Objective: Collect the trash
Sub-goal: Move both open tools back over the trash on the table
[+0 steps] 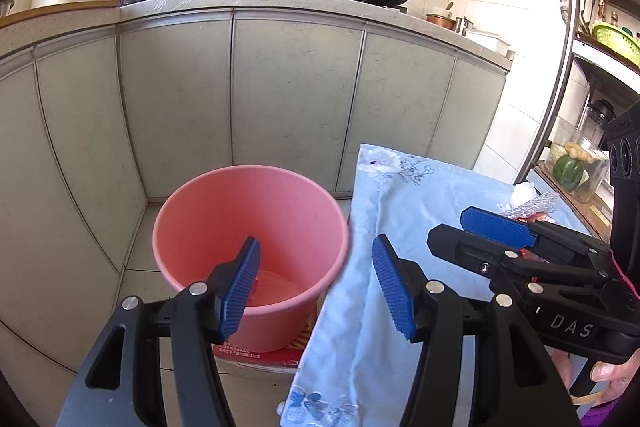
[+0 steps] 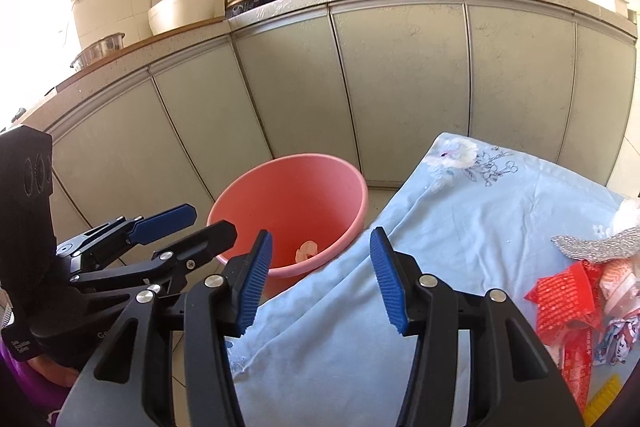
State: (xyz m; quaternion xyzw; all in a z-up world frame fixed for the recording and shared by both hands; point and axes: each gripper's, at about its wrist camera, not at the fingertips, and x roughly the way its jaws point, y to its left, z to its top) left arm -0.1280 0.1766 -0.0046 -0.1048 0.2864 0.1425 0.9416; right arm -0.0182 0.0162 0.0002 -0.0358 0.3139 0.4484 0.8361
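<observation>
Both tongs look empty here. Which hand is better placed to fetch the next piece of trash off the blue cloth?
Probably the right. The right tongs hang open over the cloth beside the wrapper pile; the left tongs hang open by the pink bucket, farther away.

The bucket [image 1: 250,239] stands on the floor before the cabinets [image 1: 296,99], left of the cloth-covered table [image 1: 436,211]. Wrappers [image 2: 576,303] lie on the cloth's right side

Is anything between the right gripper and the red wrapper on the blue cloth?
Nothing visible. The right gripper is open and empty over the blue cloth; the red wrapper lies to its right with bare cloth between.
</observation>
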